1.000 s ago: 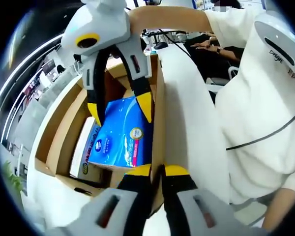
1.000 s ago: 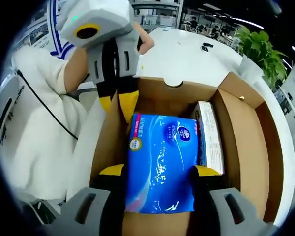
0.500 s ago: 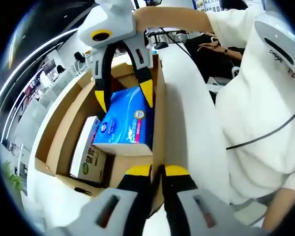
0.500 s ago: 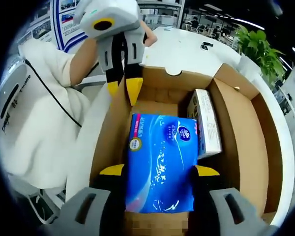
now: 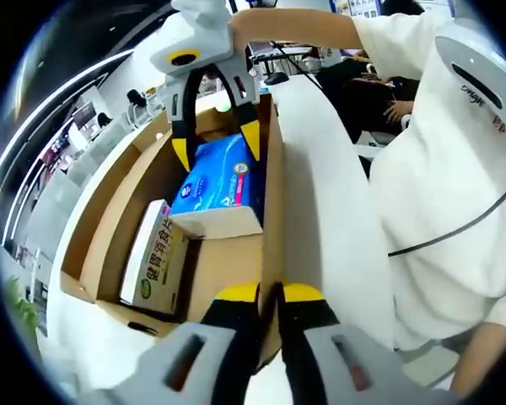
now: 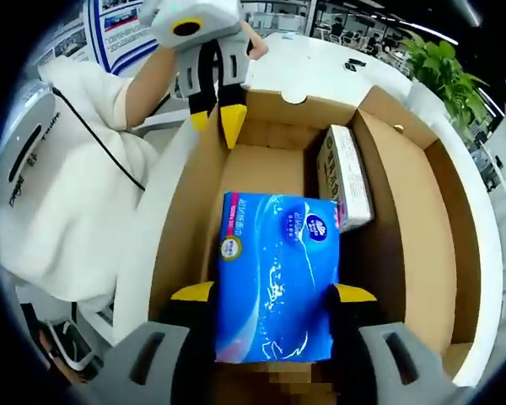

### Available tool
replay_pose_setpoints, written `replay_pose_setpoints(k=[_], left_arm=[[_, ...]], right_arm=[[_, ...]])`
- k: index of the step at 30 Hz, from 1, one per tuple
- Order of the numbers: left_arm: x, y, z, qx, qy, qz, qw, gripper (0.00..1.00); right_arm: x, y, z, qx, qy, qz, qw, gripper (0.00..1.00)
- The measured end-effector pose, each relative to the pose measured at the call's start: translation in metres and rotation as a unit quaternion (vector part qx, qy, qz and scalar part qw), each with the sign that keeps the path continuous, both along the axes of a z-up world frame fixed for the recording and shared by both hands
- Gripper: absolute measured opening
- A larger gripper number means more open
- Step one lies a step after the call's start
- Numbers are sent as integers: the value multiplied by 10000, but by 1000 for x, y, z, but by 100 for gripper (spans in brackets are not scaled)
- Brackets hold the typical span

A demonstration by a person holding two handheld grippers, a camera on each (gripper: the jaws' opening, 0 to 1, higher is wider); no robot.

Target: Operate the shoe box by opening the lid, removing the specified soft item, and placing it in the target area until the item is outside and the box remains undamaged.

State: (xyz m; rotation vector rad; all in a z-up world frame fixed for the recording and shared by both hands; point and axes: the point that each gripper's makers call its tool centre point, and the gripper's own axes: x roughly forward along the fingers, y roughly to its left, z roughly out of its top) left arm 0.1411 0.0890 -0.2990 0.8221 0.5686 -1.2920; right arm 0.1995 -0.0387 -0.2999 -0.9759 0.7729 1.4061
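Blue tissue pack [image 6: 276,283] now rides higher than a second ago: your right gripper [image 6: 274,297] has it clamped between its fingers, lifted clear of the shoe box [image 6: 405,202] floor, so removal is well under way. Your left gripper [image 5: 268,293] stays pinched narrow on the box's side wall, steadying it. A white carton [image 6: 344,175] remains inside, just beside the pack; keep clear of it and the wall as you carry the pack out to the bench [image 6: 320,80].
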Motion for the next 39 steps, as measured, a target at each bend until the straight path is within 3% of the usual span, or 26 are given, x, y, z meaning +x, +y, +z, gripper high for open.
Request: replay_pose_setpoints(k=[10, 29, 39], left_arm=[[0, 0, 0, 17, 15, 4, 10000, 7], [-1, 1, -1, 32, 32, -2, 10000, 7], [-1, 0, 0, 30, 27, -10, 10000, 7]], right_arm=[[6, -21, 0, -256, -43, -148, 9996, 53], [12, -15, 8, -680, -112, -122, 9975, 61], [5, -9, -7, -924, 241, -149, 9953, 65]])
